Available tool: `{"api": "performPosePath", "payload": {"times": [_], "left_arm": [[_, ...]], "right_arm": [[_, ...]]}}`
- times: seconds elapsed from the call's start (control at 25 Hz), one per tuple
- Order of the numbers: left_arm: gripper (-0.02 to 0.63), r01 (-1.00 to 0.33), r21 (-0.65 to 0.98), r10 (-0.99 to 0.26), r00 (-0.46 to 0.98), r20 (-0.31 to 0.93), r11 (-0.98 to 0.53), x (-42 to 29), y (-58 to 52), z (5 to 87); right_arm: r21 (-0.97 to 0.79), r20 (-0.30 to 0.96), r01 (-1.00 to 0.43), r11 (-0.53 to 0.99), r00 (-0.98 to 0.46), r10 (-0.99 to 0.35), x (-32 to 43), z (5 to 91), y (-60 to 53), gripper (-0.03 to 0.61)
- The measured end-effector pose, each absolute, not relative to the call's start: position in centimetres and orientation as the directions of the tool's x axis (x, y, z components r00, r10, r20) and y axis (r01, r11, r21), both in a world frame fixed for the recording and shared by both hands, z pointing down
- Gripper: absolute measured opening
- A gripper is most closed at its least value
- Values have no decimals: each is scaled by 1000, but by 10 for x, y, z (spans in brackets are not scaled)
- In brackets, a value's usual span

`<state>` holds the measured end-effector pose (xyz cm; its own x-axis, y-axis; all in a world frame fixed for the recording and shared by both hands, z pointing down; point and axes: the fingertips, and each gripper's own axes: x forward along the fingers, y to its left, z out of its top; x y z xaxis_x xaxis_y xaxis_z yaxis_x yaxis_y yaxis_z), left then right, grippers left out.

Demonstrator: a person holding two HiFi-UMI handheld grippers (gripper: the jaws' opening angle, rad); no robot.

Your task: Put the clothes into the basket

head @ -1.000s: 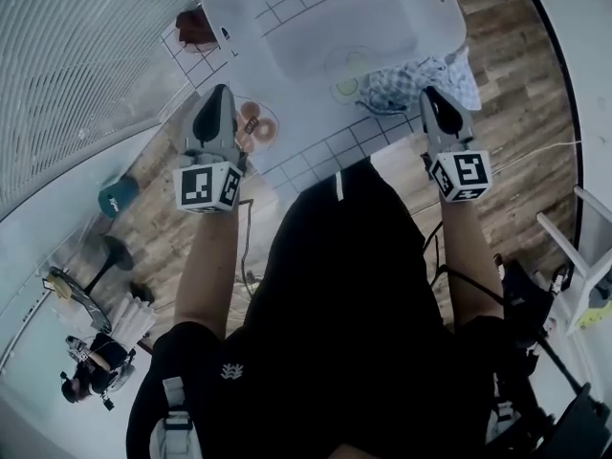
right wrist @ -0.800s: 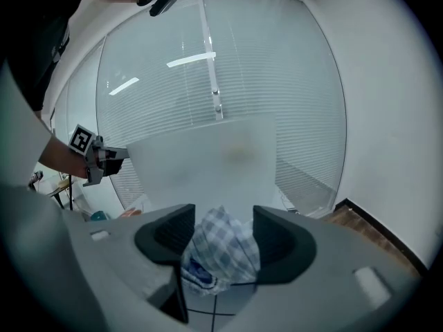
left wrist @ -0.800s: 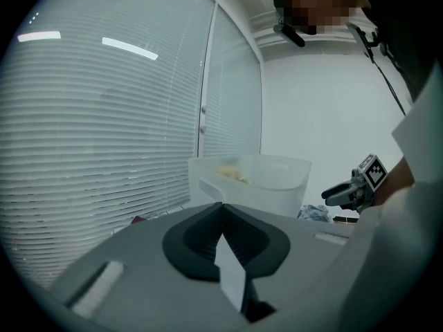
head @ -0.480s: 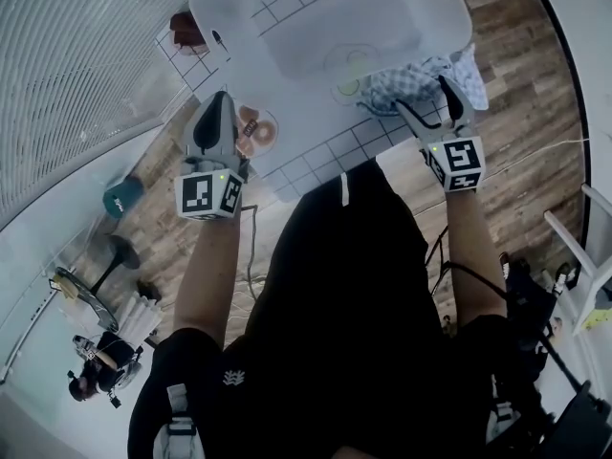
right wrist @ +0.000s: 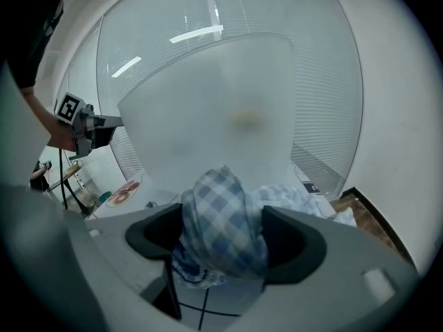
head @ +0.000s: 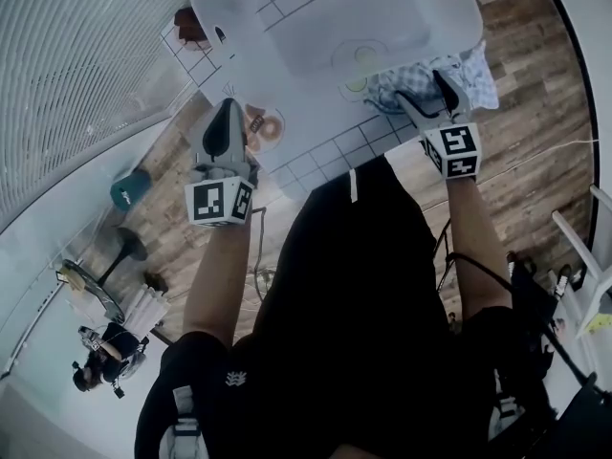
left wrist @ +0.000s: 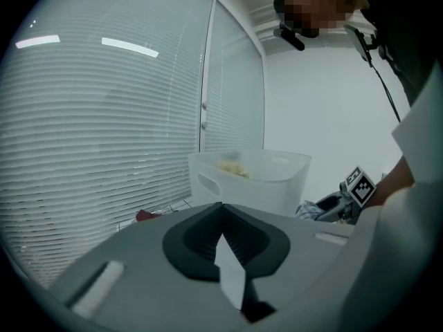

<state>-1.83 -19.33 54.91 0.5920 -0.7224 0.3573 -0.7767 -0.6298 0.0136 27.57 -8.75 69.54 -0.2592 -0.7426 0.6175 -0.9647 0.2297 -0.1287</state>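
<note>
Head view is showing one garment (head: 478, 65), a soft cloth checked in pale blue and white, lying crumpled in a loose heap on the white, dark-gridded counter (head: 325, 146), touching the near right corner of the basket (head: 225, 3). None of it is lying inside the basket. The basket is a single pale, translucent plastic tub with rounded corners and a slot handle in its end wall; something small and yellowish is showing dimly through its wall.

Two grippers are showing. The right hand-held gripper (head: 427, 96) is pointing at the basket's near right corner with its jaws standing wide and closing. In the right gripper view the checked cloth (right wrist: 221, 213) is rising in a rounded hump between those jaws, touching both inner faces, while the rest is trailing off to the right at the foot of the basket (right wrist: 208, 116).

The left hand-held gripper (head: 228, 113) is hanging off the basket's near left corner, apart from the cloth. In the left gripper view its jaws are meeting in a closed point and carrying nothing, and the basket (left wrist: 249, 178) is standing ahead of them.

Near the basket's left side, one round brownish ringed thing (head: 260, 124) and one dark reddish lump (head: 191, 27) are lying on the counter.
</note>
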Motion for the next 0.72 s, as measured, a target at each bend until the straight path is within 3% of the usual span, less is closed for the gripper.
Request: {"api": "performPosePath", "payload": {"times": [0.08,0.16,0.24,0.72], "left_arm": [[6,-777,17,-721,592,360,-629,-18,-190,549],[6,-781,21,-726,590,354,-625,-19,-191,546],[6,-784,18,-733,588,341,-620,-19,-193,539],[6,-781,-18,-758,601,253,-624,-31,-206,487]], "right_arm": [[-162,626,-961,225,-276,-729,276,697,-85,318],[-187,628,-957,223,-291,-722,275,695,-84,201],[-194,628,-954,228,-299,-719,272,691,-81,126],[-196,588,-954,225,-298,-752,262,639,-65,92]]}}
